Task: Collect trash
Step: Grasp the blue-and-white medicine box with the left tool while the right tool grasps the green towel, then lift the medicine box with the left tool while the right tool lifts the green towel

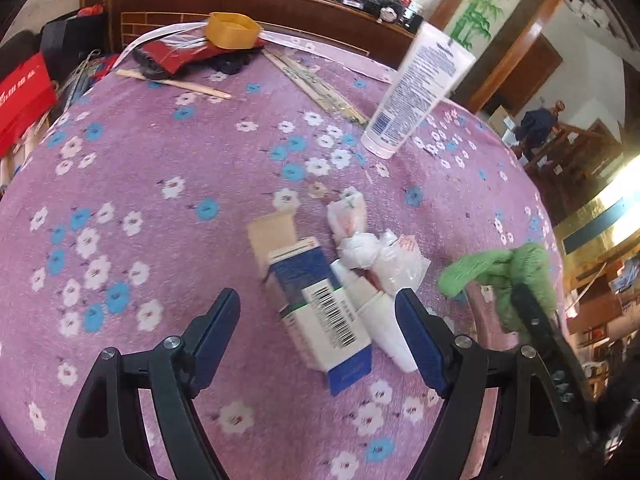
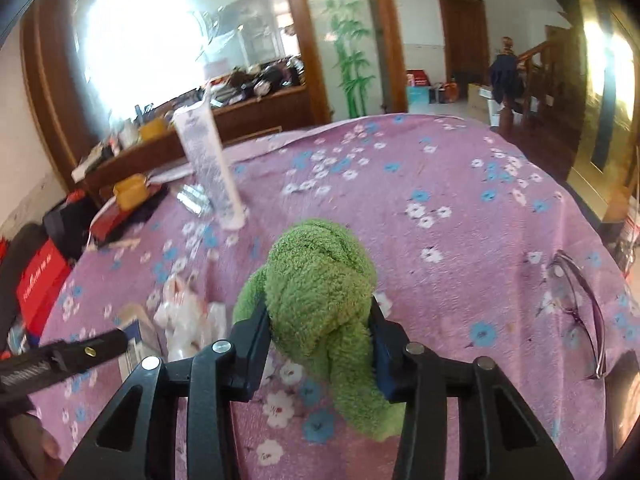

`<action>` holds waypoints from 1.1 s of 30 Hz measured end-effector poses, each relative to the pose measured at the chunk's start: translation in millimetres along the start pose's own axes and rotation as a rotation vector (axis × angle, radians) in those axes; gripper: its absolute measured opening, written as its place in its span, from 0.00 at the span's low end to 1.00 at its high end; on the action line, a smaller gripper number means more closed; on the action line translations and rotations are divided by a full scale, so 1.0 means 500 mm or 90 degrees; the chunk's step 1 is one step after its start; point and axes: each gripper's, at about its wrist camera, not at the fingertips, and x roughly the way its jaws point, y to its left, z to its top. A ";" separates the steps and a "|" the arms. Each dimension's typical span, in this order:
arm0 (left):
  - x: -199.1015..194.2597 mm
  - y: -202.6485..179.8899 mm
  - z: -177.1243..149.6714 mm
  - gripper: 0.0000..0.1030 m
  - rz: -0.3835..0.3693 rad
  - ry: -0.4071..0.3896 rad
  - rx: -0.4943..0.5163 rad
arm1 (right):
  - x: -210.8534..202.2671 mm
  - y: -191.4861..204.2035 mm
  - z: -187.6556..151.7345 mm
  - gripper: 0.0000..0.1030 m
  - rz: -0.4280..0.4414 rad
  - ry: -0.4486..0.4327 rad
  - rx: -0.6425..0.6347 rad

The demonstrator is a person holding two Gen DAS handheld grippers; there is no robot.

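A blue and white carton (image 1: pixel 324 304) with a barcode lies on the purple flowered tablecloth (image 1: pixel 160 184), beside a white tube (image 1: pixel 380 320) and crumpled white plastic wrappers (image 1: pixel 372 248). My left gripper (image 1: pixel 318 320) is open, its jaws either side of the carton and tube. My right gripper (image 2: pixel 318 332) is shut on a green fluffy cloth (image 2: pixel 320 280), held above the table; it also shows in the left wrist view (image 1: pixel 504 276). The trash pile shows blurred at the left of the right wrist view (image 2: pixel 180 316).
A tall white lotion tube (image 1: pixel 416 88) stands upright at the back. Chopsticks (image 1: pixel 316 84), a yellow bowl (image 1: pixel 232 30) and a red packet (image 1: pixel 172 54) lie at the far edge. Glasses (image 2: pixel 580 308) lie at the right. A red bag (image 1: pixel 20 96) sits beside the table.
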 end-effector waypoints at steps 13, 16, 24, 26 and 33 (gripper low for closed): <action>0.024 0.013 -0.017 0.47 0.041 -0.014 0.116 | -0.008 0.016 0.008 0.46 0.032 -0.007 0.001; 0.048 0.023 -0.021 0.47 0.027 0.004 0.112 | 0.006 0.034 -0.001 0.46 0.035 0.007 -0.015; 0.040 0.043 -0.041 0.32 0.017 -0.070 0.130 | 0.007 0.053 -0.011 0.46 0.026 0.004 -0.042; 0.018 0.043 -0.039 0.32 0.015 -0.108 0.136 | 0.003 0.063 -0.012 0.46 0.029 -0.002 -0.051; -0.052 0.049 -0.038 0.32 0.055 -0.231 0.155 | -0.017 0.103 -0.026 0.46 0.043 -0.030 -0.084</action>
